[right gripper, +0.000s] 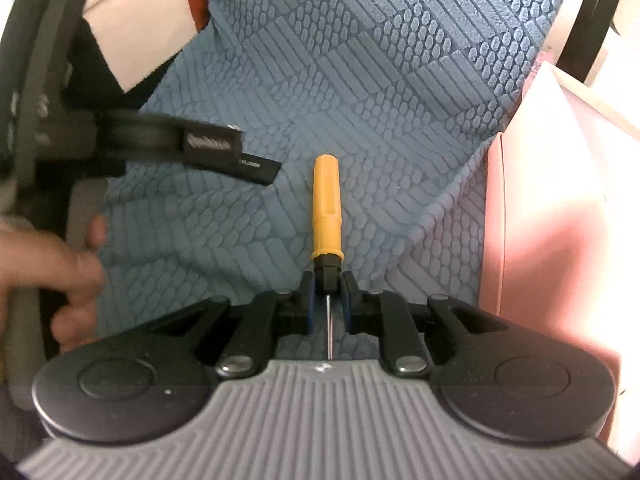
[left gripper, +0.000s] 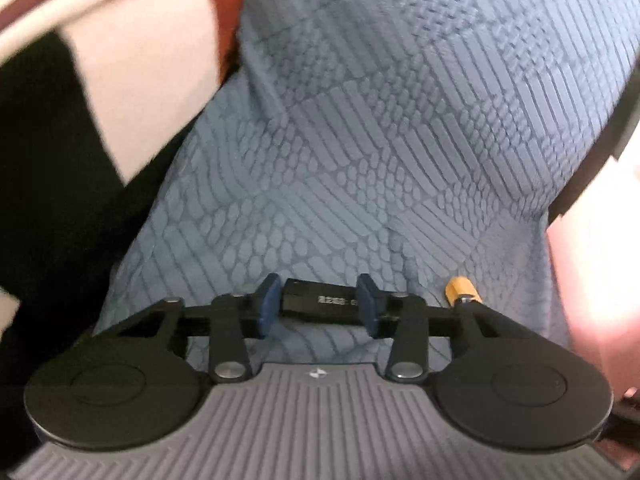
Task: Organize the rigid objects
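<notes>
Two hand-held grippers over one blue textured cloth [left gripper: 400,140], each carrying one object. The left gripper [left gripper: 320,306] has its two blue pads [left gripper: 267,306] closed against the ends of one black rectangular bar [left gripper: 320,300] with small white printing on its side; the bar lies crosswise between the jaws, above the cloth. In the right wrist view the same bar [right gripper: 256,170] projects from that gripper's tip at left, and one hand [right gripper: 60,264] grips the handle below it. The right gripper [right gripper: 328,300] stands almost fully closed, clamped on the black collar of one yellow-handled screwdriver [right gripper: 327,208]; the handle points away from the camera along the jaws, and the thin metal shaft runs back toward the gripper body. The end of the yellow handle [left gripper: 460,289] also shows in the left wrist view, just right of the bar. One pink box-like surface [right gripper: 552,220] borders the cloth at right; one red, white and black fabric [left gripper: 100,80] lies at upper left.
</notes>
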Available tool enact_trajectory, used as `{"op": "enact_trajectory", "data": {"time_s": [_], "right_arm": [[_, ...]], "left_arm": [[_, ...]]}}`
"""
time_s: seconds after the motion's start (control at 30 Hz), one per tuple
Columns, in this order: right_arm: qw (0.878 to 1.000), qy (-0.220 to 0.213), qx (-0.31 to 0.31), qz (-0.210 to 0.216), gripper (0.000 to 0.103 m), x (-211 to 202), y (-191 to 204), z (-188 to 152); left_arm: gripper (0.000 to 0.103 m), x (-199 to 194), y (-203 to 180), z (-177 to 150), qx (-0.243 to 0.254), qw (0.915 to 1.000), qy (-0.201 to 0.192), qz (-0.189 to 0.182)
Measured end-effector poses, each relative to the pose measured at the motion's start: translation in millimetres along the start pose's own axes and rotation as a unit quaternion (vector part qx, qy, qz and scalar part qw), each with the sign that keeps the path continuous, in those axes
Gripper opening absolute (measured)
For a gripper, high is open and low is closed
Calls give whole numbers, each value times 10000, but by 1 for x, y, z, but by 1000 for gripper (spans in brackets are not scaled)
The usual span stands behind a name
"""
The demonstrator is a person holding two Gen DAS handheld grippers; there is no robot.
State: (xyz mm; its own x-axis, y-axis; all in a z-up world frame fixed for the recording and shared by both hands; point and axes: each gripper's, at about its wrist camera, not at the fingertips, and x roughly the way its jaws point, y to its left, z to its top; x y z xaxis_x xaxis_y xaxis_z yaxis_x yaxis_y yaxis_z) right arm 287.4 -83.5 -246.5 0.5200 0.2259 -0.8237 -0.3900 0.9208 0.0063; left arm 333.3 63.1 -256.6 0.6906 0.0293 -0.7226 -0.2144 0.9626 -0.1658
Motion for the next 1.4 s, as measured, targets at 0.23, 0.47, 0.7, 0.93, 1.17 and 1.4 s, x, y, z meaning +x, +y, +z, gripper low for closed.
{"op": "enact_trajectory", "data": {"time_s": [0.23,0.47,0.7,0.93,1.17,1.4], "right_arm": [[10000,-36,53,-23,17,-10,3,-12],[10000,61,15,-35,17,-7,2,-15],[9995,64,261,165,32,1,-2,-10],[9994,-144,246,181,33,12,-5,-4],[9994,-208,129,232,33,19,-8,0],[9996,-223,-47,143,22,16,-2,-1]], "left_arm": [[85,-6,8,-4,-238,9994,-12,-235],[96,-3,-7,-14,207,9998,-53,-13],[98,4,-24,-18,733,9968,-49,326],[101,12,-34,-17,906,9946,-31,503],[103,18,-37,-21,936,9931,-55,701],[92,17,-36,-21,856,9932,-86,783]]}}
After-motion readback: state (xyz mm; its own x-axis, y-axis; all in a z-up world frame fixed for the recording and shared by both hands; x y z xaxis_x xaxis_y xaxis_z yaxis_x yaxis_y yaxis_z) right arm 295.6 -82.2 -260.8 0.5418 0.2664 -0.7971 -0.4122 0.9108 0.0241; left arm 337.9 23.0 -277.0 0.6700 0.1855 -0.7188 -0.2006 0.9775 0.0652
